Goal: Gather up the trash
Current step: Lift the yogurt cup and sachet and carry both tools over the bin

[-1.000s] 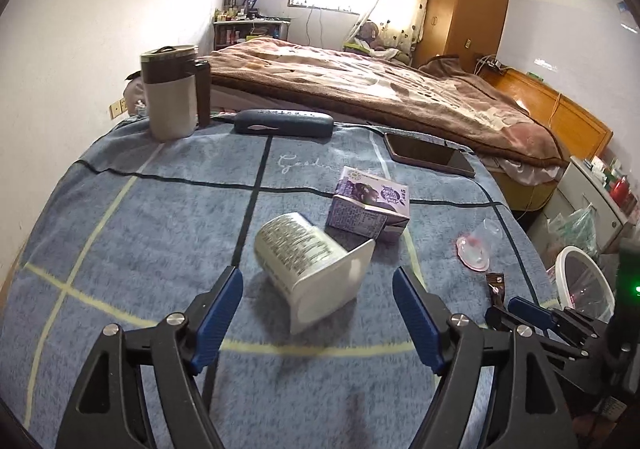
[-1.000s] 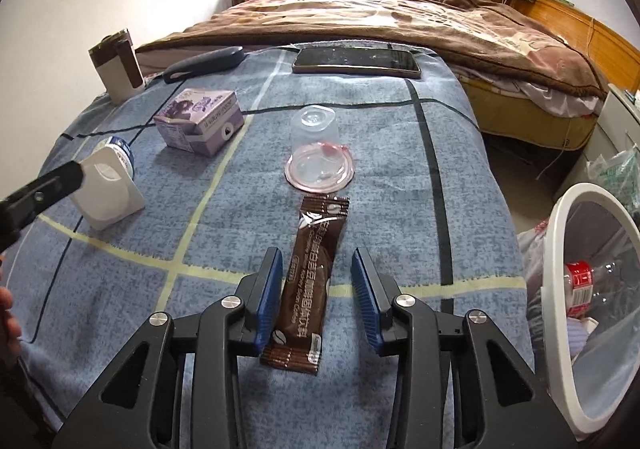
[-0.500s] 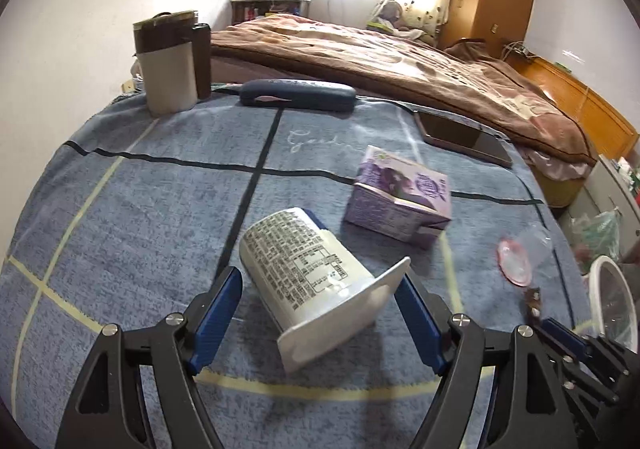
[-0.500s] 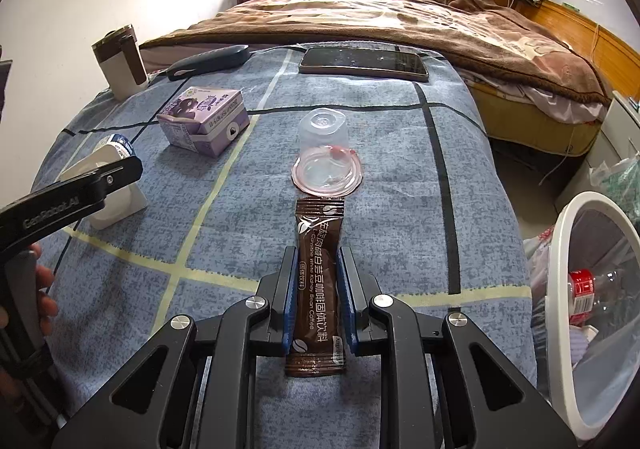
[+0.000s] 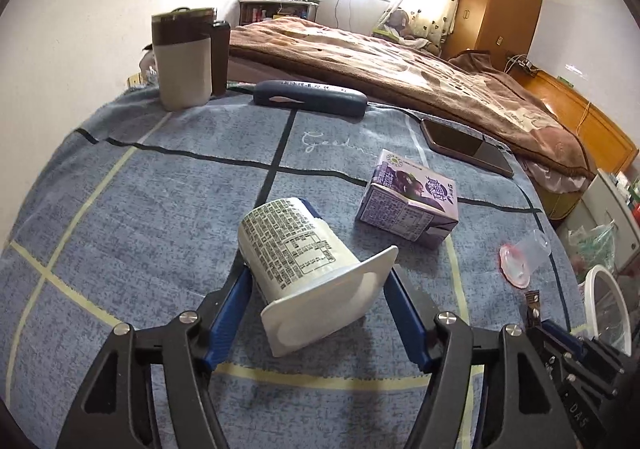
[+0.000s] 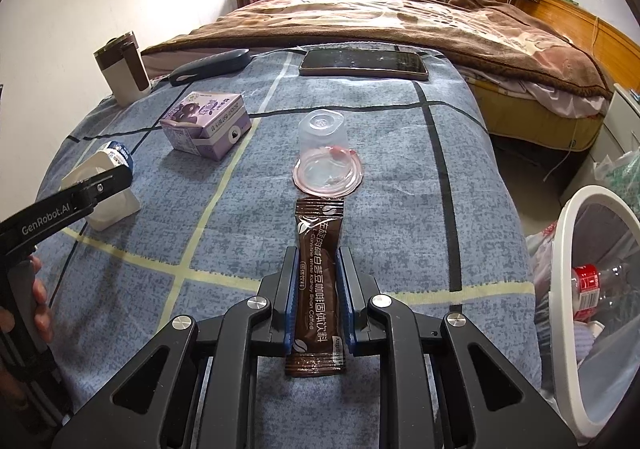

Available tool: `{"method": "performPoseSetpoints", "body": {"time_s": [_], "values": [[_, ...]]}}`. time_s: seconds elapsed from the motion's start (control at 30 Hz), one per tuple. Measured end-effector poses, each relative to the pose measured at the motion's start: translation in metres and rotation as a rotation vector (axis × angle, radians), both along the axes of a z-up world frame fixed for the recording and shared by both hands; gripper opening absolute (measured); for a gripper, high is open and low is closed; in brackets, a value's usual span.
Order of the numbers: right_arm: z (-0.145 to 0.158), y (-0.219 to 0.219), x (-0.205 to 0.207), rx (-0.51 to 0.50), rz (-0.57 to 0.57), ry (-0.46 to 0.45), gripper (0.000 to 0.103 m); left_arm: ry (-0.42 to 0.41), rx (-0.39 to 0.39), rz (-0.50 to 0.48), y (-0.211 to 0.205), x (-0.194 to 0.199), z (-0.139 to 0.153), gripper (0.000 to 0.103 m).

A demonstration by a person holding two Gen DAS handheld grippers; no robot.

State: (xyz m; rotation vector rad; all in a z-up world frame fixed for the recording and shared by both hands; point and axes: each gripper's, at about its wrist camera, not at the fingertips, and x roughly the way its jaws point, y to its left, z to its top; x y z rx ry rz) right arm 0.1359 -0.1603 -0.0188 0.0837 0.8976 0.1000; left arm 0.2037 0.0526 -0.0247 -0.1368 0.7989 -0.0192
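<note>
A white yogurt cup [image 5: 296,257] lies on its side on the blue checked cloth [image 5: 160,185]. My left gripper [image 5: 318,277] is around the cup, its blue pads touching both sides. My right gripper [image 6: 318,261] is shut on a brown coffee sachet [image 6: 318,281] that lies flat on the cloth. A purple milk carton [image 5: 408,201] and a clear jelly cup [image 6: 326,157] with a pink rim lie farther back. The carton [image 6: 206,125] and yogurt cup [image 6: 104,189] also show in the right wrist view, with the left gripper's finger [image 6: 72,201] in front.
A white-rimmed trash bin [image 6: 596,281] holding a plastic bottle stands right of the table. At the back of the cloth stand a beige and brown mug [image 5: 184,61], a dark blue case [image 5: 310,97] and a phone [image 6: 362,63]. A bed lies beyond.
My left gripper moved forward and closed in on the yogurt cup. My right gripper narrowed from half open to shut on the coffee sachet.
</note>
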Motion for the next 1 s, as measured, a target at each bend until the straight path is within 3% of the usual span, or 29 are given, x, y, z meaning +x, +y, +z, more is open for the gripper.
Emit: {"method": "performPoseSetpoints", "body": {"time_s": [0.5, 1.0], "values": [[0.007, -0.005, -0.01, 0.035, 0.004, -0.033, 0.02, -0.031, 0.022, -0.036, -0.008, -0.025, 0.007, 0.069], [0.03, -0.026, -0.031, 0.063, -0.033, -0.109, 0.02, -0.097, 0.047, -0.155, -0.044, -0.059, 0.032, 0.069]]}}
